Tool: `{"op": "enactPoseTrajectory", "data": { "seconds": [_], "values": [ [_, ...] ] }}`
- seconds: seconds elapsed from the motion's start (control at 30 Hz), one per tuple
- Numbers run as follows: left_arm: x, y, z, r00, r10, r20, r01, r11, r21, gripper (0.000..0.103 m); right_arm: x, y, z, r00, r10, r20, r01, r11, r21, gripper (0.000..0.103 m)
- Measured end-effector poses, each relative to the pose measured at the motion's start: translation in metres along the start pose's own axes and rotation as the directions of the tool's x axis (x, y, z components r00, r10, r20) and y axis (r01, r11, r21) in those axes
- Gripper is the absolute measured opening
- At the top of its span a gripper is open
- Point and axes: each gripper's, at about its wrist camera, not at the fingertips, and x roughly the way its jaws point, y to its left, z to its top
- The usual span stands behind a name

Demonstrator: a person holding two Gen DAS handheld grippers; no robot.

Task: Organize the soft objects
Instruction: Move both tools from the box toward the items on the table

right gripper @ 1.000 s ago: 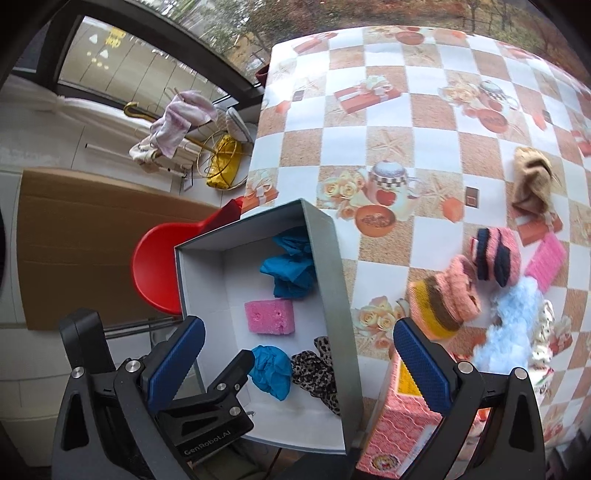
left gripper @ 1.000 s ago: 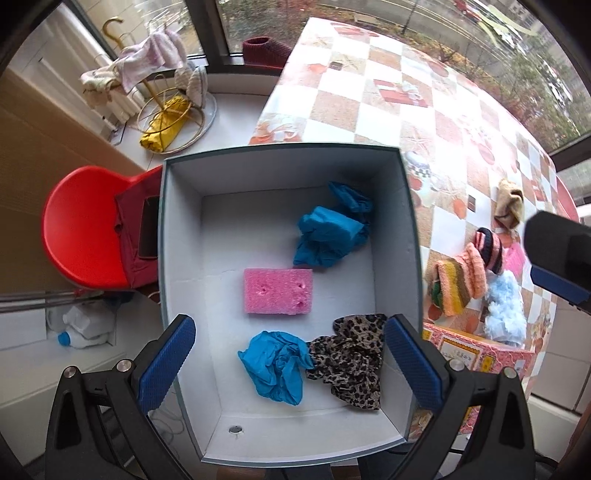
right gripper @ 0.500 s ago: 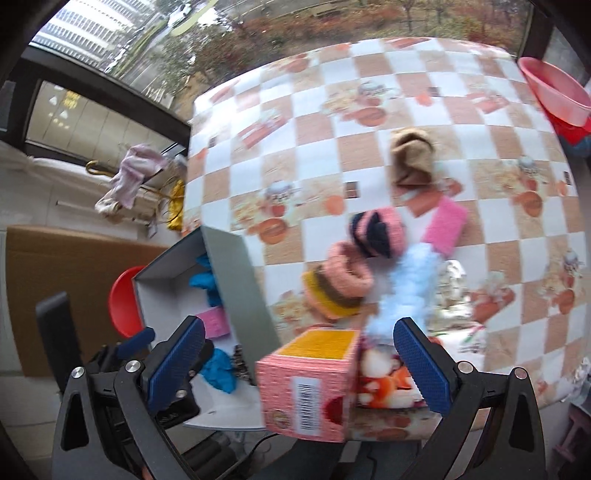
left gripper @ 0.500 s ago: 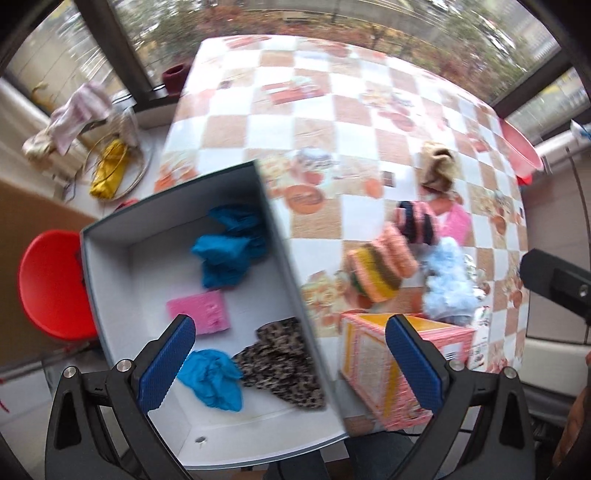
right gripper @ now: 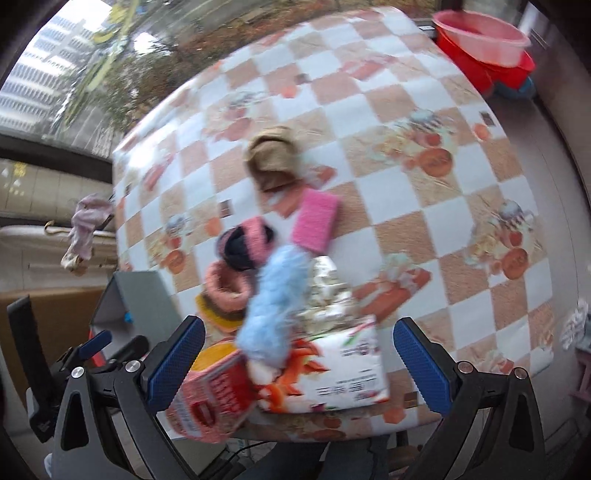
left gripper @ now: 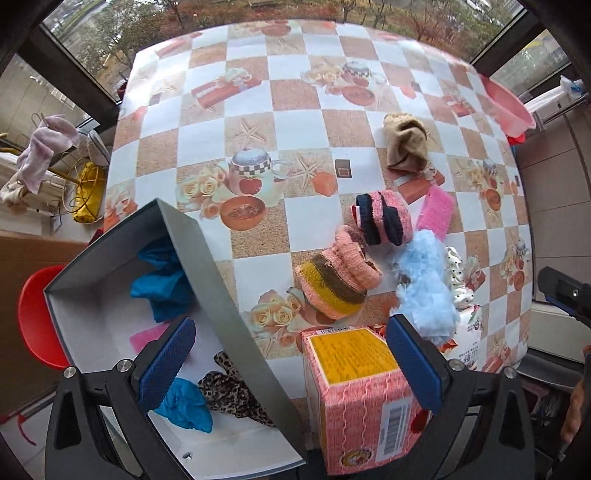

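A grey box (left gripper: 207, 266) at the table's left edge holds blue cloths (left gripper: 162, 288), a pink sponge (left gripper: 147, 336) and a leopard cloth (left gripper: 232, 391). On the table lie a striped knit hat (left gripper: 332, 288), a pink-and-black knit piece (left gripper: 382, 218), a fluffy light-blue item (left gripper: 424, 280), a pink sponge (left gripper: 436, 210) and a tan cloth (left gripper: 404, 149). My left gripper (left gripper: 291, 365) is open and empty above the box's right wall. My right gripper (right gripper: 299, 365) is open and empty above the blue fluffy item (right gripper: 277, 295).
A pink carton with a yellow top (left gripper: 358, 398) and a printed packet (right gripper: 340, 369) stand at the table's near edge. A red chair (left gripper: 33, 317) is left of the box. A pink basin (right gripper: 480, 33) sits beyond the table's far right corner.
Both grippers have swung right, from over the box toward the pile of soft items on the table. Both stay open and empty.
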Motion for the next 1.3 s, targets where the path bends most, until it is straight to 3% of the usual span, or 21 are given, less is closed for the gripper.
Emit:
{"op": "enactPoseTrajectory", "data": {
  "seconds": [0.2, 0.3, 0.43, 0.53, 0.73, 0.97, 1.1, 1.3],
  "values": [
    [0.045, -0.015, 0.032, 0.987, 0.042, -0.156, -0.036, 0.998, 0.042, 0.103, 0.028, -0.038, 0.016, 0.997, -0.016, -0.069, 0.020, 0.998, 0.060, 0.103],
    [0.073, -0.023, 0.047, 0.968, 0.055, -0.244, -0.041, 0.997, 0.063, 0.103, 0.043, -0.041, 0.024, 0.995, 0.001, -0.104, 0.004, 0.999, 0.050, 0.103],
    [0.108, -0.025, 0.059, 0.932, 0.020, -0.361, -0.012, 1.000, 0.025, 0.103, 0.061, -0.038, 0.033, 0.991, 0.008, -0.136, -0.004, 1.000, 0.029, 0.103],
    [0.127, -0.028, 0.061, 0.910, 0.031, -0.414, -0.016, 0.999, 0.039, 0.103, 0.072, -0.038, 0.042, 0.989, 0.013, -0.150, -0.009, 1.000, 0.028, 0.103],
    [0.144, -0.030, 0.064, 0.888, 0.022, -0.459, -0.010, 1.000, 0.028, 0.103, 0.097, -0.034, 0.065, 0.990, 0.001, -0.144, 0.006, 0.999, 0.052, 0.103],
    [0.128, -0.024, 0.067, 0.897, 0.009, -0.443, -0.014, 1.000, -0.007, 0.103, 0.145, -0.014, 0.089, 0.985, -0.071, -0.156, 0.078, 0.996, 0.039, 0.103],
    [0.129, -0.012, 0.059, 0.864, -0.061, -0.499, 0.026, 0.997, -0.078, 0.103, 0.160, -0.003, 0.091, 0.976, -0.150, -0.159, 0.142, 0.988, -0.058, 0.103],
    [0.148, -0.011, 0.056, 0.824, -0.079, -0.560, 0.018, 0.993, -0.114, 0.103, 0.159, -0.009, 0.093, 0.955, -0.281, -0.094, 0.264, 0.951, -0.159, 0.102]
  ]
}}
